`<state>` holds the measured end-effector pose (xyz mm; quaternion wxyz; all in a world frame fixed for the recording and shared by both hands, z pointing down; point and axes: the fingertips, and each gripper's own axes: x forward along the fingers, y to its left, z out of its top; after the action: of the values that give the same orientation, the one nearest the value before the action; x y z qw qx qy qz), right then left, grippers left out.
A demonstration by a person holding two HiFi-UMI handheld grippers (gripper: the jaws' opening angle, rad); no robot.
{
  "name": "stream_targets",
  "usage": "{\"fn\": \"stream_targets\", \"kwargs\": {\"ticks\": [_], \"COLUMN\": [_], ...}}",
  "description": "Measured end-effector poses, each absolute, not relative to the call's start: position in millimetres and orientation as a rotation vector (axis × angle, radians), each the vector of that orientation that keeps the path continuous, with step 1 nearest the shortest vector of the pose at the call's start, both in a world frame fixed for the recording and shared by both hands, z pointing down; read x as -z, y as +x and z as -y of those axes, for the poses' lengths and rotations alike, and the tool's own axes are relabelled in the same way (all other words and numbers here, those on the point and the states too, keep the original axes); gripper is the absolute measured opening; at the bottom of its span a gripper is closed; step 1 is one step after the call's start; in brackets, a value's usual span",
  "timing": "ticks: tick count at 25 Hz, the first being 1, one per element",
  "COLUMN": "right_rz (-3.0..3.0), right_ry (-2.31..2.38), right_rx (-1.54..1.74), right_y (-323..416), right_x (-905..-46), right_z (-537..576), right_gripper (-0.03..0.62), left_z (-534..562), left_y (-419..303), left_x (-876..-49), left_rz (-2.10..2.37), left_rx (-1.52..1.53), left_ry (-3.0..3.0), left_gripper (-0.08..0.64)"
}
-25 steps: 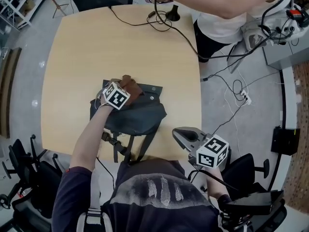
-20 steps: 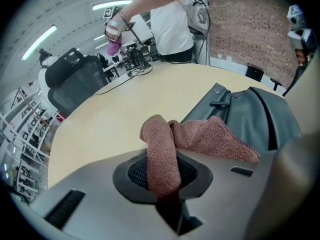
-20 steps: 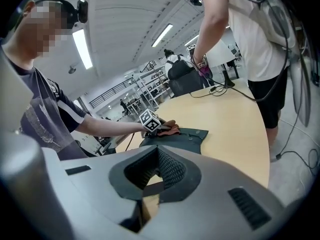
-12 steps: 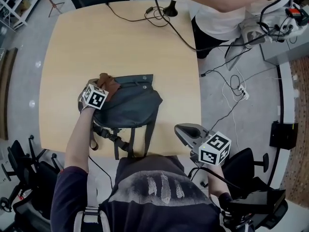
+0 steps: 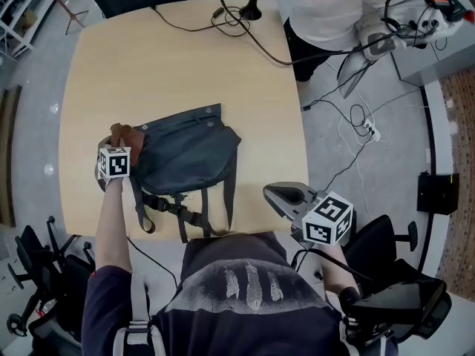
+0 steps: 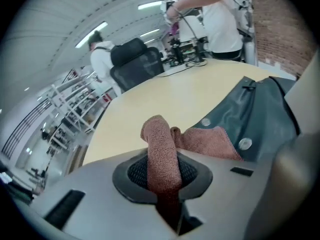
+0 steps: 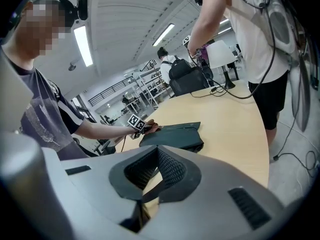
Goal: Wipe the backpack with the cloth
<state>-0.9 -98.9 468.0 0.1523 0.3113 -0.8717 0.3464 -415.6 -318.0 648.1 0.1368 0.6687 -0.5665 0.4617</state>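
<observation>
Where backpack (image 5: 185, 150) lies, the table (image 5: 171, 65) is wood — pale.

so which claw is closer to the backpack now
Left. The left claw is at the backpack's left edge, shut on the cloth lying against it. The right claw is off by the table's near right corner, open, clear of the backpack.

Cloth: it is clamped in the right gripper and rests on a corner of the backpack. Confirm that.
Not right. The cloth is clamped in the left gripper, not the right one; the left gripper view shows it pinched between the jaws. The rest holds: it does rest on a corner of the backpack.
</observation>
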Motion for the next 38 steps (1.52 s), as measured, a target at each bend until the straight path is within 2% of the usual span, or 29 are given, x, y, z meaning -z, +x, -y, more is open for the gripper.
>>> {"fn": "stream_targets", "kwargs": {"ticks": [5,13,18,26,35,38], "right_rz": [2.512,2.587,2.600,2.623,2.630,2.627], "right_ry": [0.866,0.767,0.744,0.776,0.848,0.886], "right_rx": [-0.982,-0.922,-0.899,-0.896,-0.884,-0.909], "right_y": [-9,-25,-12,40,102,141], "right_x": [-471,-470,-464,-450,-450,-460], "right_z": [95,98,95,69,45,24], "right_gripper": [0.003,0.003,0.003,0.003,0.003,0.003], "left_z": [284,249,261,256,265,257], "left_y": [-483,-438,-364,-287,-137,-62], "left_x": [-635,-624,-634,-623,-628,-616], "left_rz": [1.822,1.745,1.620,1.509,1.297,1.155], "left_rx": [-1.227,-1.316,-1.354,-1.343,-1.253,-1.068], "left_ry": [1.689,1.761,1.827,1.860,2.073,2.187], "left_gripper": [0.058,0.058,0.058,0.058,0.058,0.058]}}
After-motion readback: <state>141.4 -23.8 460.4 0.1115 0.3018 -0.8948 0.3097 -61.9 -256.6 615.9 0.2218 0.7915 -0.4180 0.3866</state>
